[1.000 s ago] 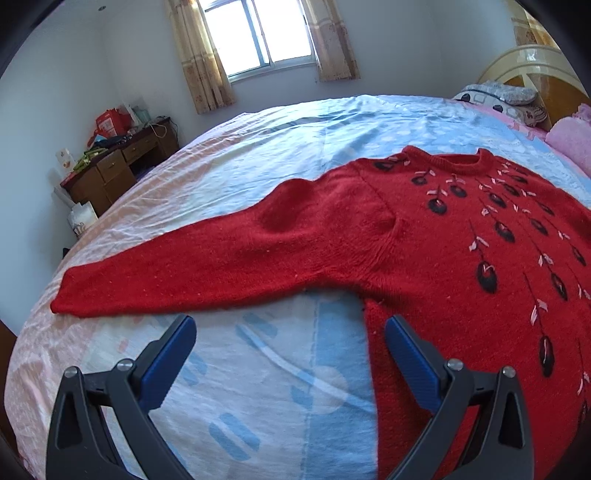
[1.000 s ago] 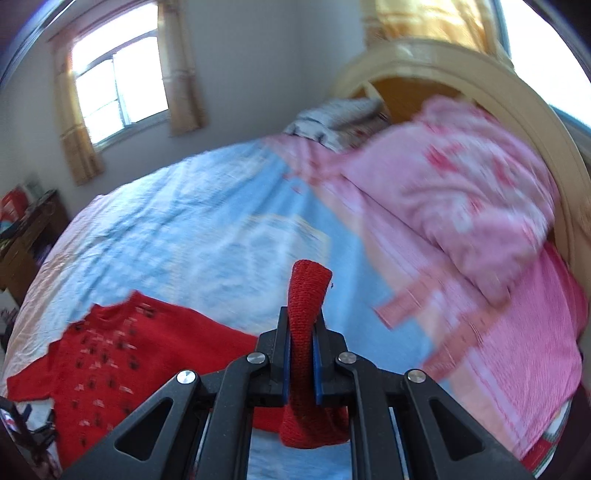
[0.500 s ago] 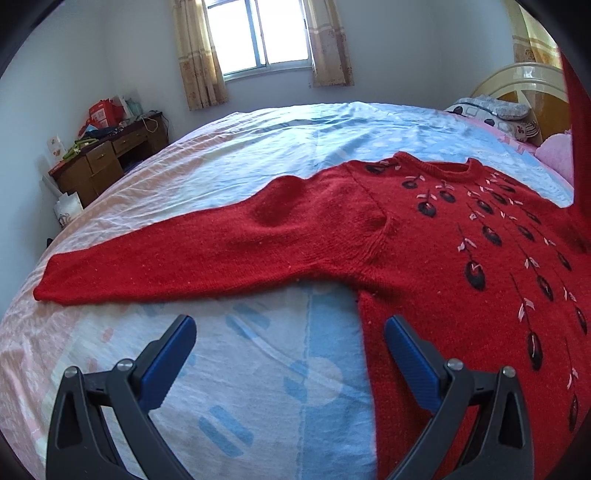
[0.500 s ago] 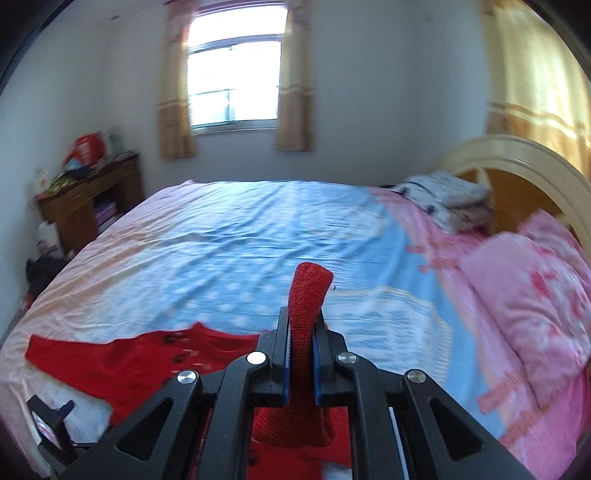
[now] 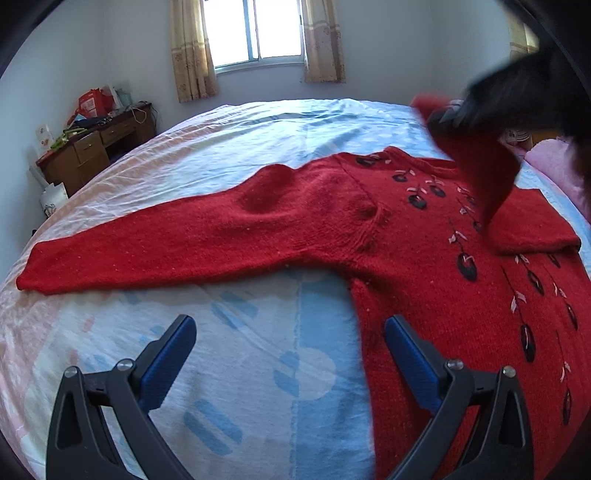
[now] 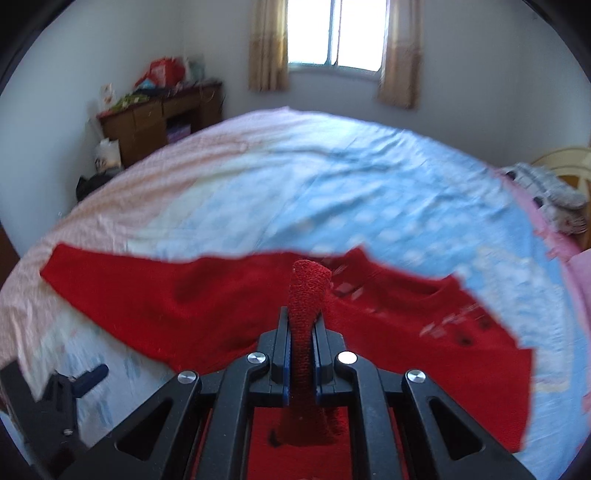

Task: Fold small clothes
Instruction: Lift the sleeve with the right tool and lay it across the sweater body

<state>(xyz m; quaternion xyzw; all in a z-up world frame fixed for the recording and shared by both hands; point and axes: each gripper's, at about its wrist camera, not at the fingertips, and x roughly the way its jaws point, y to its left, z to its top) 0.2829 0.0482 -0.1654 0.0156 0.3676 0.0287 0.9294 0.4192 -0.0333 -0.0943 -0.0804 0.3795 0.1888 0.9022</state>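
A red knitted sweater [image 5: 424, 266] with dark flower motifs lies face up on the bed, its left sleeve [image 5: 166, 243] stretched out flat. My right gripper [image 6: 303, 332] is shut on the cuff of the other sleeve [image 6: 308, 291] and holds it above the sweater's chest [image 6: 221, 314]; in the left wrist view that sleeve [image 5: 480, 166] drapes down from the blurred black gripper [image 5: 447, 114] onto the body. My left gripper [image 5: 291, 354] hangs open over the sheet by the sweater's lower left edge, holding nothing.
The bed sheet [image 5: 258, 369] is pale blue and pink. A wooden desk [image 5: 92, 151] with clutter stands at the left wall under a curtained window [image 5: 258, 33]. Pink bedding [image 5: 554, 166] and a headboard [image 6: 565, 162] lie at the right.
My right gripper swung from the pillow side across to above the sweater, pulling the sleeve over the body. The left gripper stayed nearly still, open.
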